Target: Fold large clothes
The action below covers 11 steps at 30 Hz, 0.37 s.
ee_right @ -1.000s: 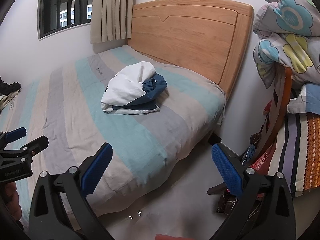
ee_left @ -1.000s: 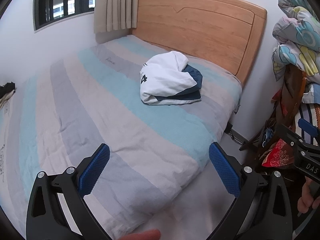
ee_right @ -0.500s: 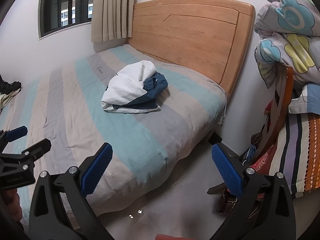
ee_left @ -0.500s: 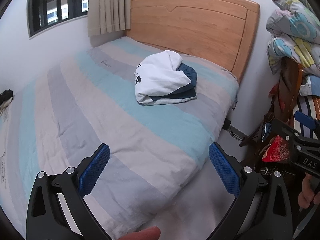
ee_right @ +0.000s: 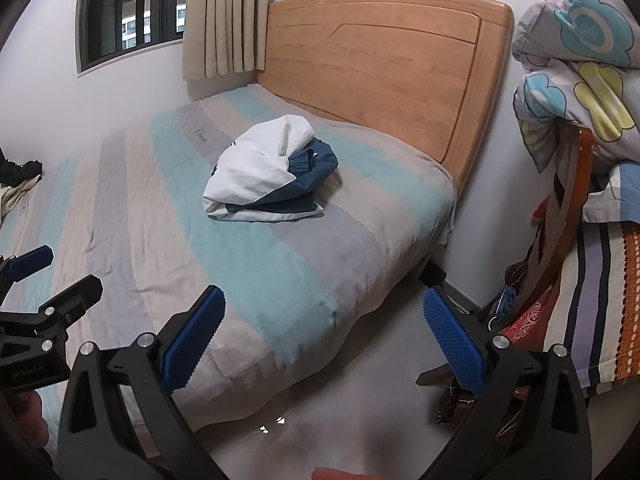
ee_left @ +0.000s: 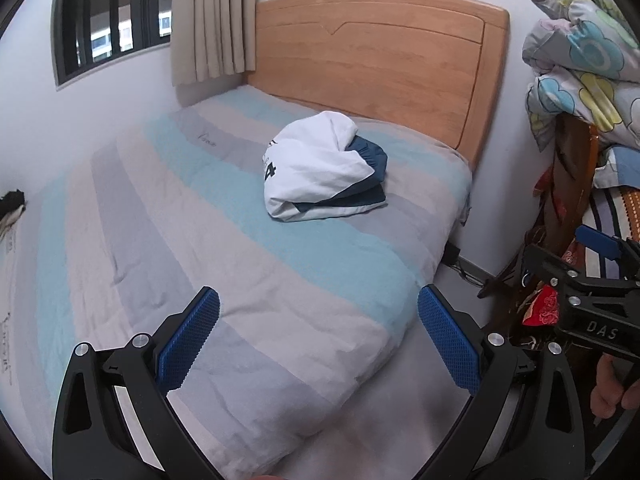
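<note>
Left wrist view: left gripper (ee_left: 318, 338) held low over the near corner of the bed (ee_left: 168, 240), blue pads spread wide apart, nothing between them; white and navy jacket (ee_left: 320, 172) bundled up in a lump further up the bed, close to the wooden headboard (ee_left: 380, 64), well beyond the fingertips and sitting roughly over the gap between them; not touching either jaw; striped cover under it in teal, grey and beige; window (ee_left: 112, 20) and beige curtain (ee_left: 212, 20) up on the left; pile of flowery bedding (ee_left: 580, 64) off to the right; right gripper (ee_left: 592, 280) poking in at the right edge, side-on.

Right wrist view: right gripper (ee_right: 324, 344) also gaping open, pads well apart and gripping nothing; hanging off the bed's near corner, right pad over the floor (ee_right: 360, 420); same jacket (ee_right: 268, 176) up ahead and a bit left of centre, well apart from the jaws, lying on the teal and grey stripes; chair (ee_right: 568, 216) with striped cloth (ee_right: 600, 300) draped on it at right; left gripper (ee_right: 36, 300) visible at the left edge.
</note>
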{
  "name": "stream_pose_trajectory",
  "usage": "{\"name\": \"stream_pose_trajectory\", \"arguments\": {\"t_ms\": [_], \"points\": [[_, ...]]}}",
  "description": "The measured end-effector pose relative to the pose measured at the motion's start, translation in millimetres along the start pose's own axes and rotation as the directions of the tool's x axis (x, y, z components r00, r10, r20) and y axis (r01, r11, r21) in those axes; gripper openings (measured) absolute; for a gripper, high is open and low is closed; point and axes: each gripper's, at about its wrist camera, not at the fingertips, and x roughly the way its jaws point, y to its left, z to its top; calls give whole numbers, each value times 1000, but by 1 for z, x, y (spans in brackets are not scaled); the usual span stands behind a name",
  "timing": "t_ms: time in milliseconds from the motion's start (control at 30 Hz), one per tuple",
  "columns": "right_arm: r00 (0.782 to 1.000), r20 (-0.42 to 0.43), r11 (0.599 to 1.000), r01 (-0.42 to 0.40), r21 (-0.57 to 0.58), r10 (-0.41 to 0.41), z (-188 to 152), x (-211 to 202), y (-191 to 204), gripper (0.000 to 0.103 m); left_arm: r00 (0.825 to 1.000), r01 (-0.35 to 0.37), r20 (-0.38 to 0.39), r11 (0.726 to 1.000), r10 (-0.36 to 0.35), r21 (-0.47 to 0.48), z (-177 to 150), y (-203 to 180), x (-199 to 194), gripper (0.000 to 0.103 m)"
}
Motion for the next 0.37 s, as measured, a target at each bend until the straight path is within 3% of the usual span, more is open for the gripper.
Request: {"name": "stream_pose_trajectory", "arguments": {"t_ms": [100, 233, 367], "points": [[1000, 1, 1000, 1, -4, -1, -1, 0, 1, 96, 1000, -28, 8, 1000, 28, -6, 2, 2, 0, 97], [1000, 4, 1000, 2, 1, -2, 0, -1, 0, 96, 999, -5, -39, 999, 4, -35, 6, 7, 6, 97], [1000, 5, 1000, -2, 9, 2, 2, 0, -2, 96, 1000, -22, -19, 1000, 22, -20, 9, 7, 4, 97]]}}
